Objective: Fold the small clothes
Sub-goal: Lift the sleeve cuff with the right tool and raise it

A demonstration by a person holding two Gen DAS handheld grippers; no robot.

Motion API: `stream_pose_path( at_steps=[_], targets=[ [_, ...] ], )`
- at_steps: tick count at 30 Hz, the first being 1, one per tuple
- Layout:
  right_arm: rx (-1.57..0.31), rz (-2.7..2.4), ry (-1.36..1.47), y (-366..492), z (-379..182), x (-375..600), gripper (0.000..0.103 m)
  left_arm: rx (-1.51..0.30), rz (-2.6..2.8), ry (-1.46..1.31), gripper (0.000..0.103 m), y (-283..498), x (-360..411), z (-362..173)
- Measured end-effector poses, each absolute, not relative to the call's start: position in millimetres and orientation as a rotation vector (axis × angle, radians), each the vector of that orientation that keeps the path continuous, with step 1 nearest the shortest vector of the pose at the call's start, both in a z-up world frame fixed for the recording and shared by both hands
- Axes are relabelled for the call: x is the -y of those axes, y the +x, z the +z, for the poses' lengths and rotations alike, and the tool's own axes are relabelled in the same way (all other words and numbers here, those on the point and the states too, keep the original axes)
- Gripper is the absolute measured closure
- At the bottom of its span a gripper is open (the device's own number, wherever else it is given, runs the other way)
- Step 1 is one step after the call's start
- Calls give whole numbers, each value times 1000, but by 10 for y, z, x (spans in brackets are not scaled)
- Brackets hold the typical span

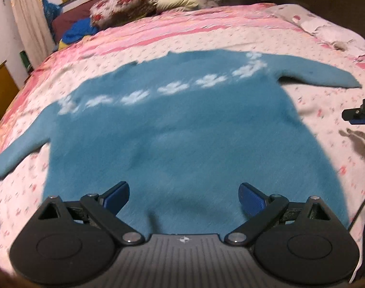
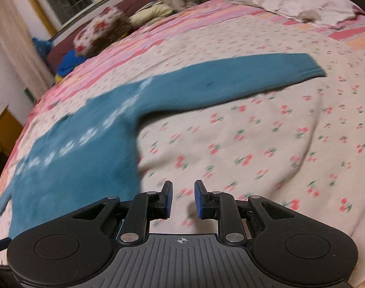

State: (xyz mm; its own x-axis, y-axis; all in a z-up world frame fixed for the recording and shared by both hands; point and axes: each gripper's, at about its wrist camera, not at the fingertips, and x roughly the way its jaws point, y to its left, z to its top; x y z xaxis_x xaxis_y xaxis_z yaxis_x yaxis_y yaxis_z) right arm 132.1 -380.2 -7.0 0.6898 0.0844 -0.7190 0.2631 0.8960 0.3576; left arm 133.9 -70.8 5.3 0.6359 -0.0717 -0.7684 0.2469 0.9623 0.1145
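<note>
A small teal sweater point(image 1: 182, 132) with a row of white flower shapes lies flat on the bed, both sleeves spread out. My left gripper point(image 1: 183, 196) is wide open and empty, over the sweater's near hem. My right gripper point(image 2: 183, 199) has its jaws a narrow gap apart with nothing between them, over bare sheet to the right of the sweater body point(image 2: 74, 158). The right sleeve point(image 2: 230, 81) stretches away ahead of it. The right gripper's tip also shows at the right edge of the left wrist view point(image 1: 360, 115).
The bed carries a white sheet with a cherry print point(image 2: 266, 148) and pink stripes further back. Pillows point(image 1: 120, 2) and a blue cloth point(image 1: 76, 31) lie at the far end. A wooden cabinet point(image 1: 0, 88) stands to the left. A curtain hangs by the window.
</note>
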Motion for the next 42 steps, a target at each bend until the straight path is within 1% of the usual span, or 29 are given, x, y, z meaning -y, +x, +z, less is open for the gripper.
stream_pose_path(
  at_steps=[6, 12, 17, 26, 38, 42],
  targets=[
    [-773, -195, 472, 1471, -80, 4142, 82, -836, -293, 247, 1, 1441, 1135, 8],
    [-747, -282, 549, 1687, -187, 4556, 82, -818, -380, 285, 1, 1600, 1591, -67],
    [-740, -308, 639, 1791, -321, 4808, 82, -805, -404, 290, 1, 1716, 1793, -95],
    [-676, -349, 759, 1924, -423, 5111, 82, -804, -416, 284, 1, 1858, 1989, -160],
    [-565, -322, 1019, 1915, -594, 5418, 81, -776, -415, 289, 1, 1927, 2083, -129],
    [-523, -311, 1088, 1837, -642, 5501, 74, -781, -410, 283, 1, 1929, 2066, -132]
  ],
)
